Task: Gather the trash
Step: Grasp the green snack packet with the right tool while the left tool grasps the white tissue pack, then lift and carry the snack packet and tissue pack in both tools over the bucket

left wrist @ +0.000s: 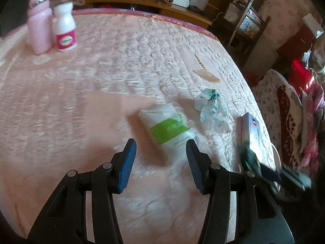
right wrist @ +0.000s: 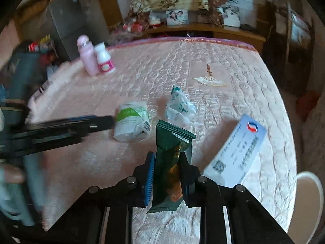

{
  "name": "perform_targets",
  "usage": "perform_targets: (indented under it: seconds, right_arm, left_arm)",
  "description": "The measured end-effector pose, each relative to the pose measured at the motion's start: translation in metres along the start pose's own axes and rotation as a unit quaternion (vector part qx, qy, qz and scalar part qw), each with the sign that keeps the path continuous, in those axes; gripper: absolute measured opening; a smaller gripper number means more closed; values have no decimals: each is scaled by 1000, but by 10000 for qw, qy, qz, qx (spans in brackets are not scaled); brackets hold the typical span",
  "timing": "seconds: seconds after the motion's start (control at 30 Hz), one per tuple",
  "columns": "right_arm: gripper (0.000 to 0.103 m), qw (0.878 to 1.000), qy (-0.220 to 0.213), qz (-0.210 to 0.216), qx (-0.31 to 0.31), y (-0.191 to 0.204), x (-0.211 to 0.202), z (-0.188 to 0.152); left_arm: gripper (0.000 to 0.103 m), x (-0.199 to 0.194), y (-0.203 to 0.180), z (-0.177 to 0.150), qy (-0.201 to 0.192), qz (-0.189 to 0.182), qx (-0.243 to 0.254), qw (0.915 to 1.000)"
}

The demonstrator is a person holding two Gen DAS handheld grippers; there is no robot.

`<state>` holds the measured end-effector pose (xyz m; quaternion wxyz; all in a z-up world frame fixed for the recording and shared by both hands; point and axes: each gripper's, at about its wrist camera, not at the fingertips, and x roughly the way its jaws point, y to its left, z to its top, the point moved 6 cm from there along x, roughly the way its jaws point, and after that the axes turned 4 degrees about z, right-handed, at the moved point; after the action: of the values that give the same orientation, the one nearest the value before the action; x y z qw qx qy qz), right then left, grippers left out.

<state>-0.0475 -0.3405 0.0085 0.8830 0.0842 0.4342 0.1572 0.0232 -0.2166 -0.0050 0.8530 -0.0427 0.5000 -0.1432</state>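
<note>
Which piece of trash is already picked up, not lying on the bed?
The dark green snack wrapper: the right gripper pinches it upright. The green-and-white tissue pack and the crumpled clear plastic wrapper lie loose on the pink bed cover.

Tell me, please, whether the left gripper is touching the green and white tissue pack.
Apart. In the left wrist view the left gripper is open, and bare pink cloth shows between each fingertip and the green and white tissue pack ahead.
</note>
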Motion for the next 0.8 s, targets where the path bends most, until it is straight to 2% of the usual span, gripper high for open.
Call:
perform_targets:
  seconds: [0.13, 0.2, 0.23, 0.27, 0.37, 0.47, 0.8]
  right_arm:
    - [22, 9977, -161, 539, 373, -2, -20, -7]
    - [22, 9970, -165, 612, 440, 0, -23, -11]
    - [22, 9970, -143, 629, 422, 3, -24, -14]
    - [22, 9974, -106, 609, 378, 5, -24, -17]
    - [22, 9977, -37, 591, 335, 10, -24, -26]
    - [22, 9981, -4, 512, 334, 13, -23, -31]
    - [22, 9992, -109, 298, 249, 22, -41, -44]
  left_arm:
    - [49, 17, -11, 4, 33, 34, -48, 10000]
    - [48, 21, -15, 4, -29, 7, -37, 10000]
    - [45, 21, -15, 3, -45, 10, -18, 10000]
    - [30, 20, -15, 1, -46, 5, 2, 10000]
    - [17, 13, -10, -5, 59, -184, 24, 9998]
    - [13, -2, -5, -13, 79, -231, 104, 9996]
    - [13, -62, -18, -54, -149, -281, 679, 9972]
